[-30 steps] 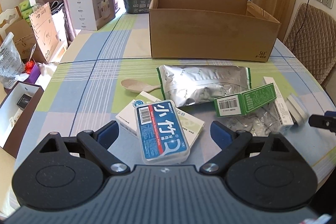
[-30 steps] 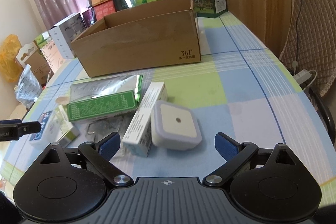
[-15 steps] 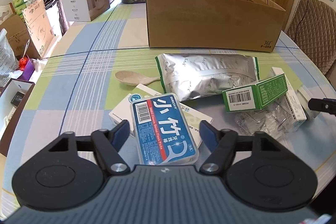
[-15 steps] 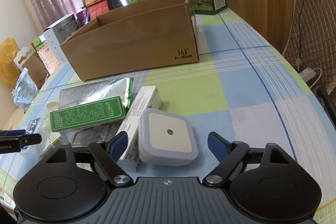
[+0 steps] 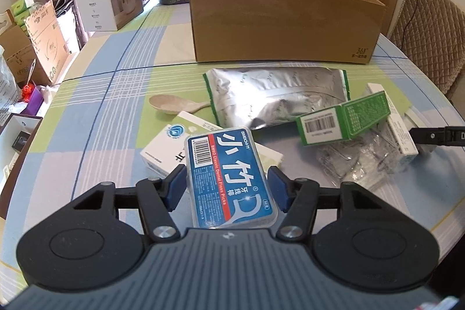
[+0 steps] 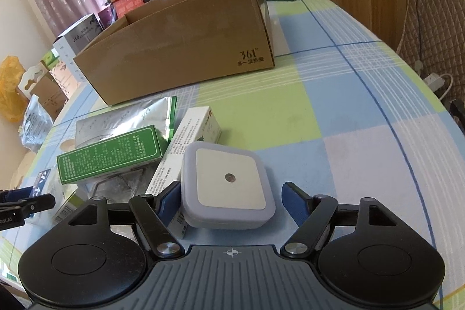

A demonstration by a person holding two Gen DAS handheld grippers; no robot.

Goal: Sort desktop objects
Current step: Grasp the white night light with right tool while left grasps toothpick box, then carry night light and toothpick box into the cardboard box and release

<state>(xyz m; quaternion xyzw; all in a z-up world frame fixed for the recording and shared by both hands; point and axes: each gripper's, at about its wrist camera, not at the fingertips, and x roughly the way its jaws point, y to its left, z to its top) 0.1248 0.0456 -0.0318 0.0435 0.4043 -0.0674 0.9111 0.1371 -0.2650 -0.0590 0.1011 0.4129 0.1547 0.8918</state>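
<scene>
Checked bench [image 5: 96, 95], cluttered: left claw [image 5: 228, 186] closed on light, rigid, slippery floss case [image 5: 229, 179]; right claw [image 6: 229, 198] spread around smooth night light [image 6: 228, 183], best gripped by flat sides.

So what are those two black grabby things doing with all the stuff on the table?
A person is sorting the pile with a grabber in each hand. The left gripper has its fingers on both sides of the blue floss pick box, about closed on it. The right gripper is around the square white night light, with a gap on one side. Both things are on the table. The cardboard box waits behind.
</scene>
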